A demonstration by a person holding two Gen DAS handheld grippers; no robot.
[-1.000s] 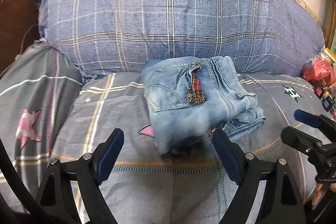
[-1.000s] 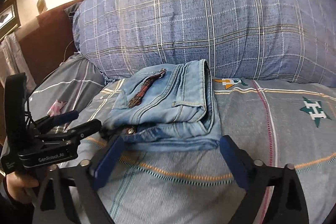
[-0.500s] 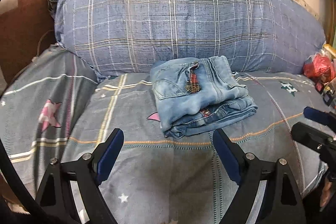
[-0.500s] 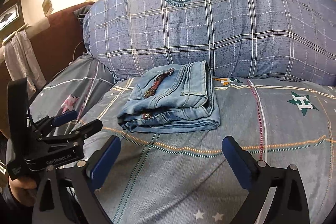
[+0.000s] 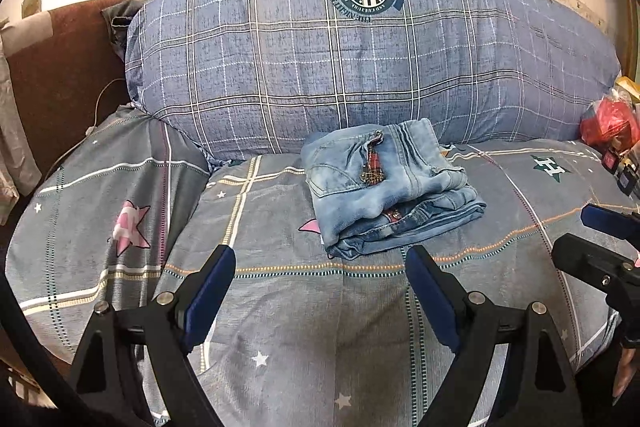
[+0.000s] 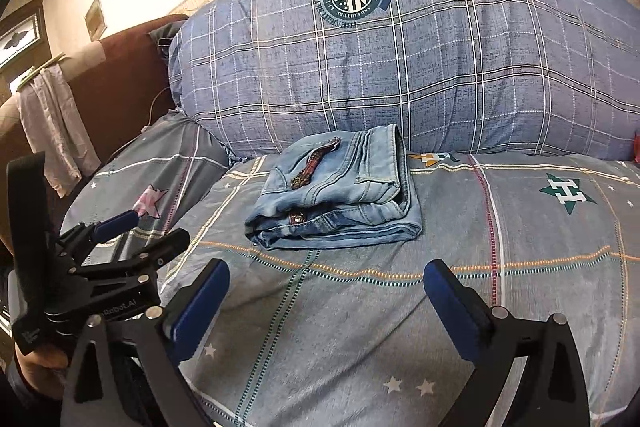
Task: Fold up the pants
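Lying folded into a compact bundle, the pants [image 5: 390, 187] sit on the bed [image 5: 320, 327] near its far edge, just in front of the big plaid pillow [image 5: 360, 67] that runs along that edge; in the left wrist view a small red and brass trim piece shows on the top layer and the stacked folds face the near right. The left gripper [image 5: 320, 291] hangs above the bedspread on the near side of the pants, well apart from them, its blue-padded fingers [image 5: 208, 291] spread wide with nothing between them. At the right edge of this view the right gripper [image 5: 600, 239] pokes in, held by a hand [image 5: 626, 367], and a red bag [image 5: 610, 119] lies at the bed's far right corner. From the right wrist view the pants [image 6: 336, 187] again rest by the far edge against the pillow [image 6: 400, 59], the folded layers opening toward the near side. The right gripper [image 6: 326, 291] hovers over bare bedspread, clear of the denim, its fingers [image 6: 452, 307] spread apart and empty. The left gripper [image 6: 132, 231] appears at the lower left, gripped by a hand [image 6: 36, 359], its fingers parted too. A brown headboard [image 6: 120, 83] with a pale cloth [image 6: 56, 131] draped over it stands past the bed's left edge.
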